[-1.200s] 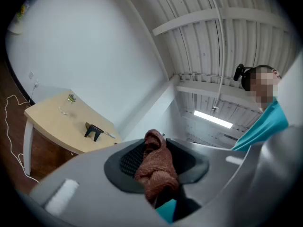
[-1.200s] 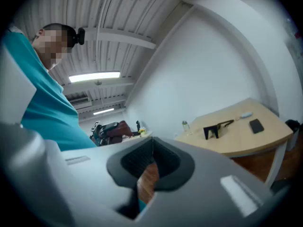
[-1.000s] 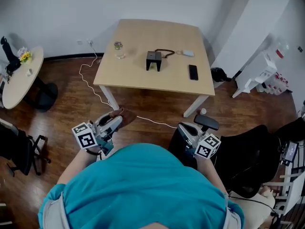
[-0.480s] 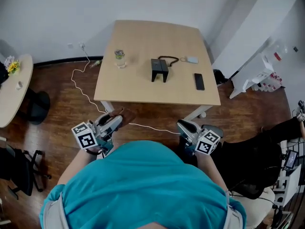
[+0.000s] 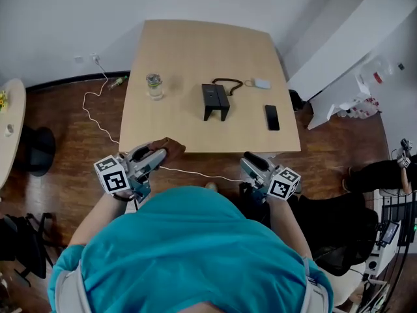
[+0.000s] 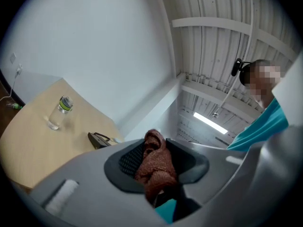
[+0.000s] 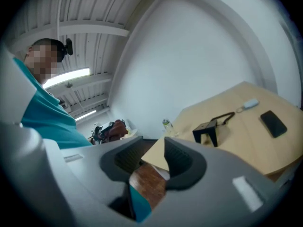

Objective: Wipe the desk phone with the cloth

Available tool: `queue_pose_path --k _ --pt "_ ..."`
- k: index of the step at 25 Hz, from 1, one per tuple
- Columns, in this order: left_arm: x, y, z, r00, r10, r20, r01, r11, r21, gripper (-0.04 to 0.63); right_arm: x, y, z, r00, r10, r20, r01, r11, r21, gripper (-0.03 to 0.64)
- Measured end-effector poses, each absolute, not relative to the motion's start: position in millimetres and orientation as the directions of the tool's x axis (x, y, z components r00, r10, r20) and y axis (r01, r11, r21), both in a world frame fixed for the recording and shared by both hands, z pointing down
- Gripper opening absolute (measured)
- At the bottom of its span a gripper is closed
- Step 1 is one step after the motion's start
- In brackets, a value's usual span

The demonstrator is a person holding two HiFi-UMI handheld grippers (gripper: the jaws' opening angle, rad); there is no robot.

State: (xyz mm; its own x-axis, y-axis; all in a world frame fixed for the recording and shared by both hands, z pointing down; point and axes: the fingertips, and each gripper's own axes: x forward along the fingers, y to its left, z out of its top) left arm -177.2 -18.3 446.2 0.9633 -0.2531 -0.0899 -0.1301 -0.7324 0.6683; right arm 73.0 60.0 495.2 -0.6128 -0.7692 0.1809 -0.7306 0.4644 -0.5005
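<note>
The black desk phone stands in the middle of the light wooden table; it also shows as a small dark shape in the left gripper view and the right gripper view. My left gripper is held low, short of the table's near edge, shut on a brown cloth. The cloth bunches between the pads of the left gripper. My right gripper hangs near the table's right front corner. The right gripper's jaws are opening, with nothing between them.
On the table are a clear bottle, a black mobile phone and a small white item with a dark cord. A white cable trails over the wooden floor. A black chair stands at the right, a round side table at the left.
The table has come closer and now lies right ahead of both grippers. The left gripper still holds the cloth. The black chair has slipped out to the right.
</note>
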Motion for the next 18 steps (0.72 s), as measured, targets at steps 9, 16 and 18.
queue_pose_path --k 9,16,18 --pt "-95.2 -86.4 438.0 0.899 -0.437 -0.03 -0.304 -0.672 0.676 0.146 155.6 -51.5 551.3 -0.773 -0.621 0.132 -0.524 0.506 -0.685 0.197" --pt "-66.2 -113.6 442.5 0.859 -0.51 0.038 -0.398 -0.62 0.676 0.146 171.6 -166.3 613.5 -0.84 -0.506 0.196 -0.431 0.402 -0.808 0.32" --pt "-70.3 -119.7 447.6 0.86 -0.508 0.052 -0.401 -0.607 0.686 0.146 164.1 -192.9 634.6 -0.842 -0.485 0.235 -0.433 0.35 -0.831 0.348"
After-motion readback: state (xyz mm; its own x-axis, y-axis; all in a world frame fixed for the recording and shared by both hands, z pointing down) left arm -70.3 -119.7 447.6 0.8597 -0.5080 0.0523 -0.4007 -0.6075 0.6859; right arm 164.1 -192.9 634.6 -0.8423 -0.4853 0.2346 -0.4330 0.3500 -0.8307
